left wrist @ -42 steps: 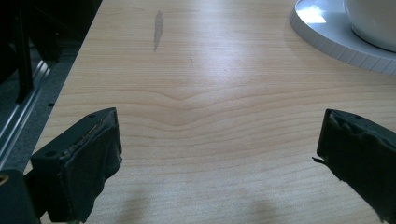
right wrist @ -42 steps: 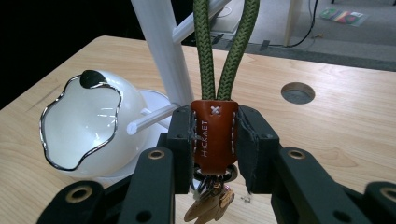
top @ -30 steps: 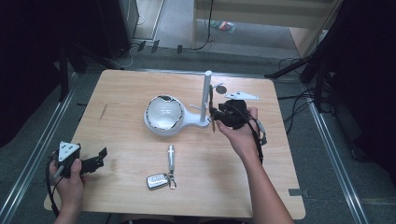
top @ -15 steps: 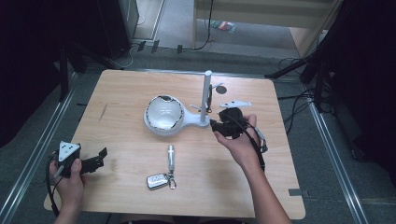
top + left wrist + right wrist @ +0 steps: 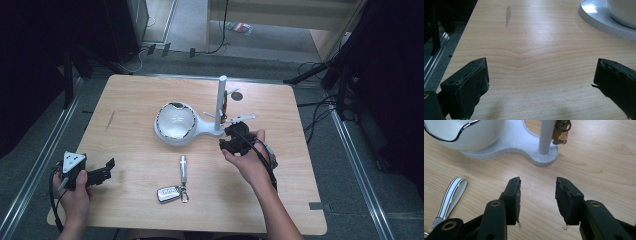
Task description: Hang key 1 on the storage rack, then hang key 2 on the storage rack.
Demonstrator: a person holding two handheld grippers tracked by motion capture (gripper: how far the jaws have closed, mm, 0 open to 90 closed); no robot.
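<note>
Right gripper (image 5: pixel 537 201) backed off white key stand w/ post (image 5: pixel 220 102), jaws part-open & empty, probably heading for black key fob on strap (image 5: pixel 172 190); left gripper (image 5: pixel 541 82) wide, empty.

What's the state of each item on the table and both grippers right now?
White stand: upright, bowl empty.
Brown tag: hanging at the pole.
Key fob: flat on the table, strap attached, untouched.
Left gripper: open, empty, by the table's edge.
Right gripper: open, empty, near the stand's base.
</note>
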